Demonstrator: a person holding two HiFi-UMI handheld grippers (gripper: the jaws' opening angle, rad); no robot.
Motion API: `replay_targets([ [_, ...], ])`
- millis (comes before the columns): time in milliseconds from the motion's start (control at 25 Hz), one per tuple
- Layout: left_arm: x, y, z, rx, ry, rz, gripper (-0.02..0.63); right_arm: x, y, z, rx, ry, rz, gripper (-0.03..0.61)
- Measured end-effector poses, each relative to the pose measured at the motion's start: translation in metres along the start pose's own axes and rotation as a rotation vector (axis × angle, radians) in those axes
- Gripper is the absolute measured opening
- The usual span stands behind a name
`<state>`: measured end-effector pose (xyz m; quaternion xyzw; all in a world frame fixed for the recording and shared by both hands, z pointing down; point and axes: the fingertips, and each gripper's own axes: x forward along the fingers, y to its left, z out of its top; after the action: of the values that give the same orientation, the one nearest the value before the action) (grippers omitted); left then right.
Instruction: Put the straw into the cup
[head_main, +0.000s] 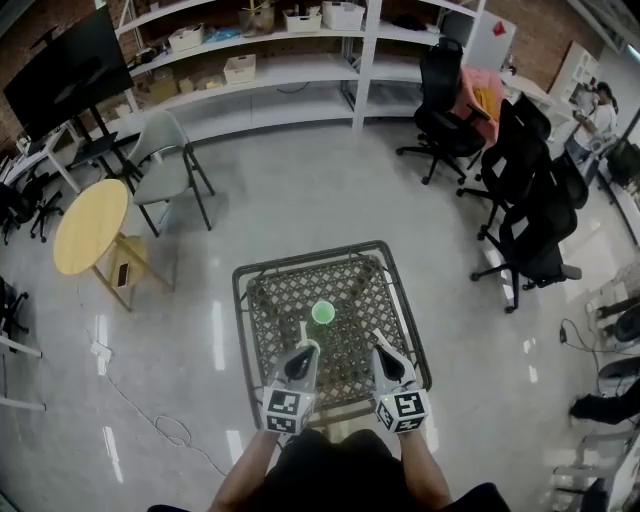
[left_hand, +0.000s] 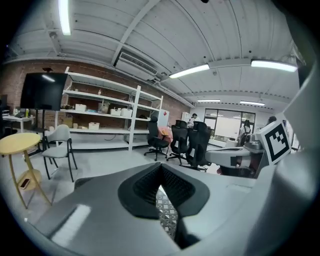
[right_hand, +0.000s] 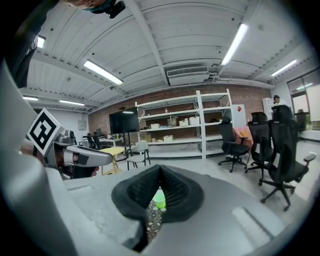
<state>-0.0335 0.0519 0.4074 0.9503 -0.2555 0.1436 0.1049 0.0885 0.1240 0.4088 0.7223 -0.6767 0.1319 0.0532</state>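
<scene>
When I look down from above, I see a table with a criss-cross top. A green cup stands near the middle of it. A white straw lies flat on the table, just on the near side of the cup and a little to the left. The left gripper points at the straw, and its tip is right beside the straw's near end. The right gripper is next to it, on the other side, and points toward the cup.

In the left gripper view, the two jaws are pressed together with nothing between them. Only the table top shows through the little gap under them.

In the right gripper view, the jaws are closed too, and they hold nothing. The cup peeks out just past them.

So I think the job has not really started. The straw has to be picked up, lifted and dropped into the cup.
</scene>
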Motion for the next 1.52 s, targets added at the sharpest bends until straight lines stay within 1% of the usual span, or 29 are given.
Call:
replay_targets([
  [120, 0.018, -0.017, -0.004, 0.010, 0.009, -0.084, 0.006, -0.011, -0.017, -0.005, 0.013, 0.003, -0.074, 0.003],
  [240, 0.037, -0.030, -0.011, 0.015, 0.029, -0.151, 0.006, -0.021, -0.033, -0.009, 0.030, 0.008, -0.140, 0.003],
  [360, 0.049, -0.047, -0.015, 0.013, 0.038, -0.218, 0.006, -0.035, -0.045, -0.022, 0.048, 0.028, -0.205, 0.003],
  [480, 0.062, -0.059, -0.022, 0.013, 0.043, -0.253, 0.005, -0.038, -0.057, -0.033, 0.056, 0.044, -0.235, 0.003],
  [600, 0.077, -0.071, -0.025, 0.009, 0.058, -0.271, 0.006, -0.036, -0.074, -0.036, 0.064, 0.056, -0.239, 0.003],
  [680, 0.090, -0.076, -0.028, 0.013, 0.075, -0.268, 0.006, -0.027, -0.085, -0.041, 0.067, 0.066, -0.225, 0.003],
  [800, 0.106, -0.076, -0.042, 0.008, 0.116, -0.241, 0.006, -0.011, -0.099, -0.056, 0.064, 0.101, -0.187, 0.003],
  [1000, 0.140, -0.072, -0.072, -0.042, 0.183, -0.173, 0.006, 0.021, -0.130, -0.079, 0.072, 0.163, -0.109, 0.003],
  [1120, 0.160, -0.066, -0.083, -0.072, 0.205, -0.133, 0.006, 0.039, -0.143, -0.097, 0.078, 0.204, -0.067, 0.003],
  [1280, 0.173, -0.061, -0.109, -0.109, 0.240, -0.081, 0.006, 0.058, -0.152, -0.126, 0.074, 0.264, -0.002, 0.003],
  [1520, 0.185, -0.058, -0.142, -0.143, 0.282, -0.034, 0.006, 0.077, -0.158, -0.162, 0.073, 0.330, 0.067, 0.003],
])
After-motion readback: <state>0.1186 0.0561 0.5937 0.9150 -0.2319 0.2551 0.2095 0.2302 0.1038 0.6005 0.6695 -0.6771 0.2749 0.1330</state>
